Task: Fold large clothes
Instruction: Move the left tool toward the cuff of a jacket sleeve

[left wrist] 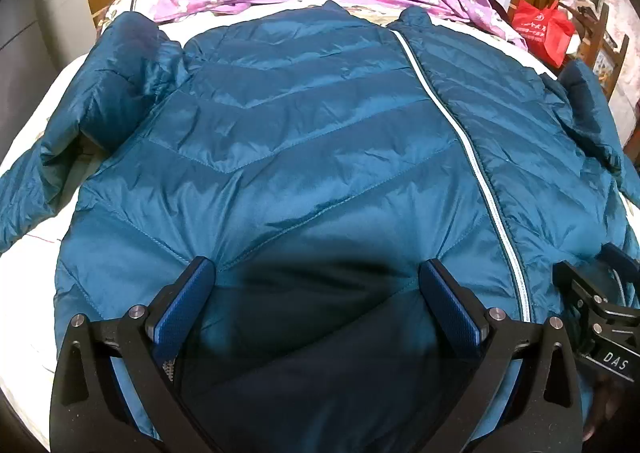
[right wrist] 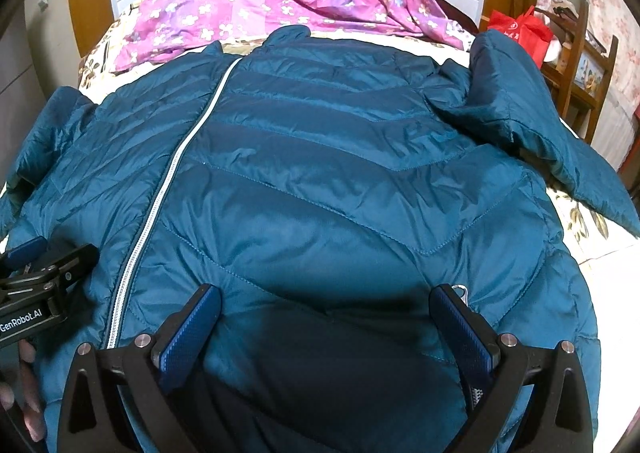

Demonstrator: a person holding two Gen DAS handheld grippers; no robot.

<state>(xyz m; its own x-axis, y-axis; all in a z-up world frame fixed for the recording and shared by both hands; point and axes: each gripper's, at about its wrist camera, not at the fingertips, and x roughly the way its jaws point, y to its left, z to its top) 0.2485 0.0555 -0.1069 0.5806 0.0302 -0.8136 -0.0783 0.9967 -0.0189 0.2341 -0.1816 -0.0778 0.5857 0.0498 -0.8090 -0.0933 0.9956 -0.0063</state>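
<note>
I see bright, even light; my gripper's dark shadow falls on the jacket point(left wrist: 304, 141) hem nearest me, sheen above it, fisheye bending beyond its sleeves.

Hem of the teal jacket point(left wrist: 304, 157) lost under the frame's lower edge and behind the left claw point(left wrist: 318, 273). Left sleeve point(left wrist: 24, 197) cropped at the border (cuff unseen). Print on the red bag point(left wrist: 540, 29) unreadable.

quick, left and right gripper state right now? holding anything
Left gripper: open, holding nothing, jaws spread wide over the teal jacket near its hem.
Right gripper: open, holding nothing, also over the jacket's lower part.
</note>
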